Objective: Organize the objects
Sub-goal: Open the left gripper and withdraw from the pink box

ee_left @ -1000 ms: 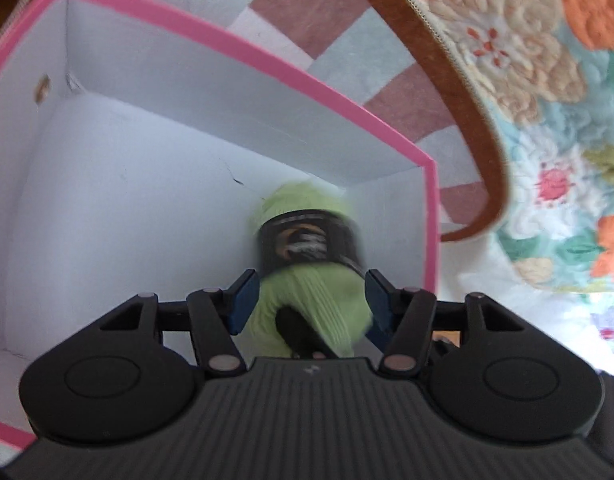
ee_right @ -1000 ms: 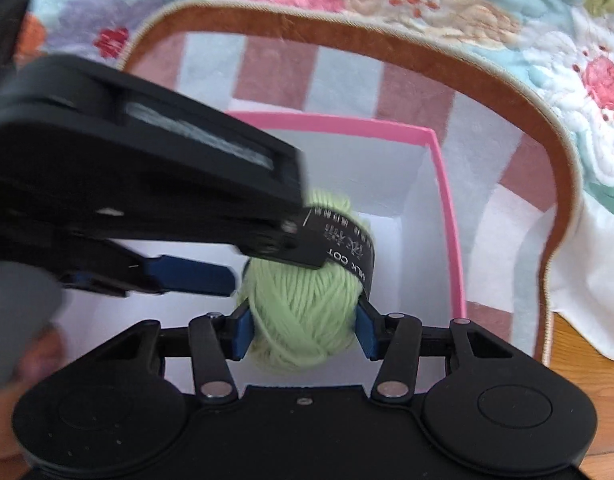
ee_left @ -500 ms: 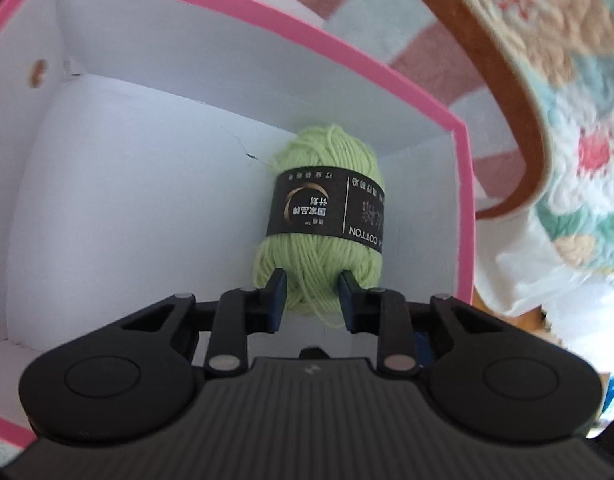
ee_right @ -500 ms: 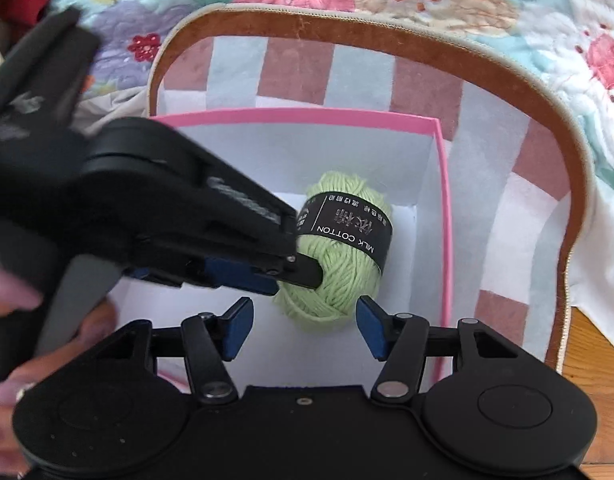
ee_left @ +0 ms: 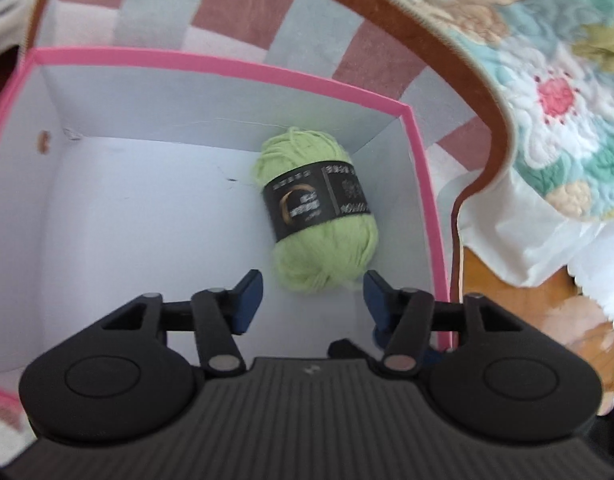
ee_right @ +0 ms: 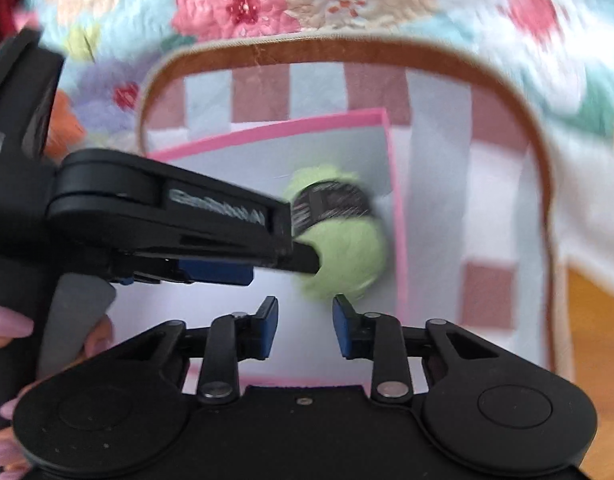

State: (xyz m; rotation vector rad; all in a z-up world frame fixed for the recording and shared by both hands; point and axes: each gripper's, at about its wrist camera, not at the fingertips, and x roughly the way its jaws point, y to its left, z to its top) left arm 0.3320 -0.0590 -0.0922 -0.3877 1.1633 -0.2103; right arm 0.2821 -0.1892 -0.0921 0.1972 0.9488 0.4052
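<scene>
A light green yarn ball with a black label lies loose in the far right corner of a white box with a pink rim. My left gripper hovers just short of the ball's near end. Its jaws are opening and nothing is between the pads. In the right wrist view the ball is blurred, and the left gripper reaches in from the left in front of it. My right gripper hangs back over the box floor, jaws closing on nothing.
The box sits inside an open case with pink and grey checked lining and a brown rim. A floral quilt lies beyond it. Wooden floor shows at the right. A person's hand holds the left gripper's handle.
Both grippers were around the yarn ball a second ago. They have let it go and drawn back; it now lies in the box. The right jaws have narrowed, and the left ones closed and then reopened.
</scene>
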